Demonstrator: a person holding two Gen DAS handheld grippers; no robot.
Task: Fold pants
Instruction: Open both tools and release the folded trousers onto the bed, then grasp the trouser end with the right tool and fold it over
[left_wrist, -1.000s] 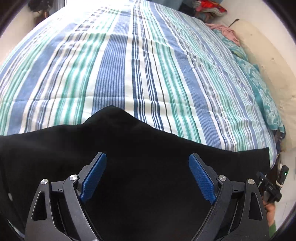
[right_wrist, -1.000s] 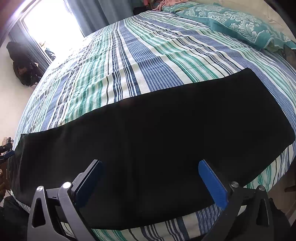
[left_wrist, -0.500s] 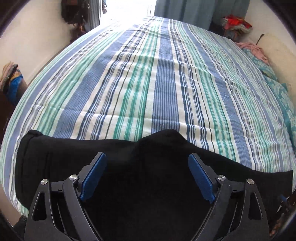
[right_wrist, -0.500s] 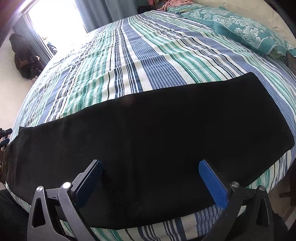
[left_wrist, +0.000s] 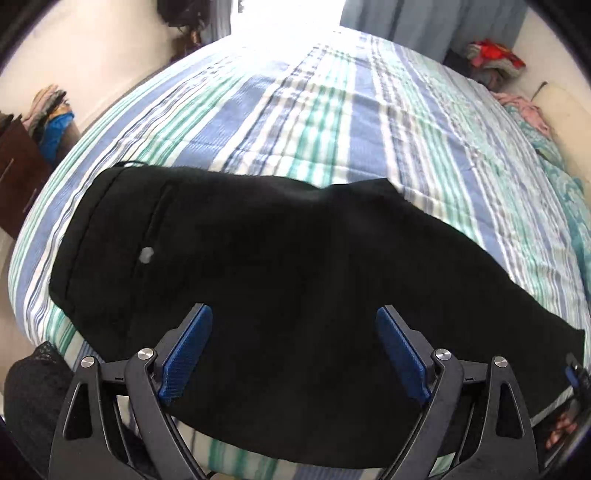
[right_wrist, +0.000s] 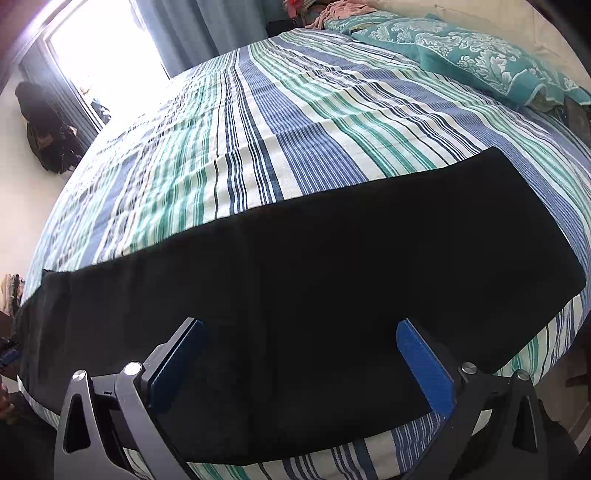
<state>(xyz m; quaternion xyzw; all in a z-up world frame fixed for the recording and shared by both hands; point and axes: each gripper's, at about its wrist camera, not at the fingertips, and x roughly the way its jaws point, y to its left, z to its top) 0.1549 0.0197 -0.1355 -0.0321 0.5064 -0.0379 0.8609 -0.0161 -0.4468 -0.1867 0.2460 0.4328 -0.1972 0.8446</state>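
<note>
Black pants (left_wrist: 280, 258) lie flat along the near edge of a striped bed (left_wrist: 332, 110), legs stacked into one long strip. In the left wrist view the waistband end with a small grey button (left_wrist: 147, 254) is at the left. My left gripper (left_wrist: 293, 350) is open and empty, hovering over the waist part of the pants. In the right wrist view the pants (right_wrist: 314, 277) stretch from left to the leg hem at the right (right_wrist: 535, 221). My right gripper (right_wrist: 301, 365) is open and empty above the leg part.
The bed's blue, green and white striped cover (right_wrist: 295, 129) fills the far side. Teal pillows (right_wrist: 472, 59) lie at the head, right. A bright window (right_wrist: 103, 48) and curtains stand beyond. A dark wooden cabinet (left_wrist: 14, 173) stands left of the bed.
The left gripper has swung left and drawn back, bringing the waistband end and button into view. The right gripper has shifted only slightly. Both stay open.
</note>
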